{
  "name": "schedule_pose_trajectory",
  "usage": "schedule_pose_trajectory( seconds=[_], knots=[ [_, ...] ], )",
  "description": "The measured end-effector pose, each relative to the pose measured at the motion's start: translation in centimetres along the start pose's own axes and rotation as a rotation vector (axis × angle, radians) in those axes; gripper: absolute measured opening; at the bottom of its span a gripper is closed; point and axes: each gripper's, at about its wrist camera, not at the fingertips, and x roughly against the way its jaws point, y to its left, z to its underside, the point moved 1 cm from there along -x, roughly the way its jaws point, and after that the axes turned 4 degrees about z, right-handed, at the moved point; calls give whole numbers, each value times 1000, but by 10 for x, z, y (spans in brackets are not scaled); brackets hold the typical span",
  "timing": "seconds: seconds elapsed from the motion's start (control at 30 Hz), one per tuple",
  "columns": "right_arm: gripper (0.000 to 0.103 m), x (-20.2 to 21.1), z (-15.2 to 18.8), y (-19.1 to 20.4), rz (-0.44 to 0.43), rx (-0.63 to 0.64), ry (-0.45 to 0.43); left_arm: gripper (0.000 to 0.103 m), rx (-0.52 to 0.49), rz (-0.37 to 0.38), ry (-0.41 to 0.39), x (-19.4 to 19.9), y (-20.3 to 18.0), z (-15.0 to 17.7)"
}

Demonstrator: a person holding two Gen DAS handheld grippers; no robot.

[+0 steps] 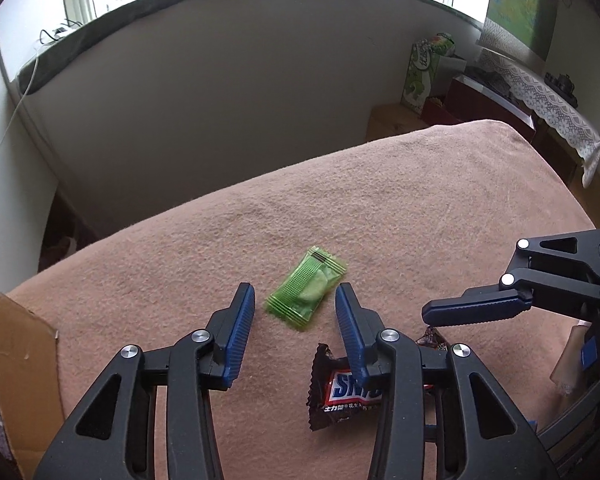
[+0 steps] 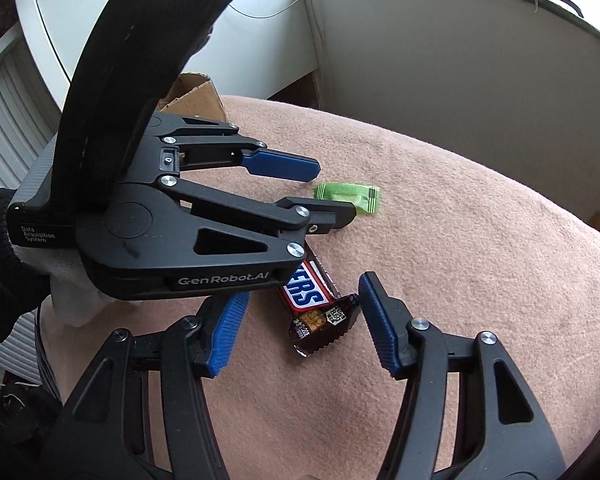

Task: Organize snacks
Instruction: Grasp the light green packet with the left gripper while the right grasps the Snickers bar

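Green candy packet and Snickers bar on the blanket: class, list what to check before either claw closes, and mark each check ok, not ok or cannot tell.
1. Green candy packet lies ahead of the left claw, between its tips: ok.
2. Left claw pads touching the packet: not ok, gaps show on both sides.
3. Snickers bar sits between the right claw fingers: ok.
4. Right claw pads pressing the bar: not ok.
5. The claws clear of each other: cannot tell.
6. Cardboard box within reach: cannot tell.
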Motion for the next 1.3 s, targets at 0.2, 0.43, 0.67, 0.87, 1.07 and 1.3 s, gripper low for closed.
schedule_pose_trajectory(
  seconds=[0.2,0.43,0.67,0.87,1.07,1.3],
  knots=[
    [59,-6,-6,-3,-7,1,8,34,-7,1,3,-9,1,-7],
    [57,-19,-15,-1,-1,21,25,21,12,-7,-10,-5,10,-2],
    [53,-31,-25,9,26,65,41,20,87,-28,-20,-1,25,4],
    [32,-30,-24,21,84,75,47,19,128,-46,-35,10,30,20],
    [31,-31,-14,24,95,24,41,19,162,-49,-48,25,28,39],
    [31,-15,1,27,86,-45,10,19,183,-61,-89,54,24,60]
  ],
)
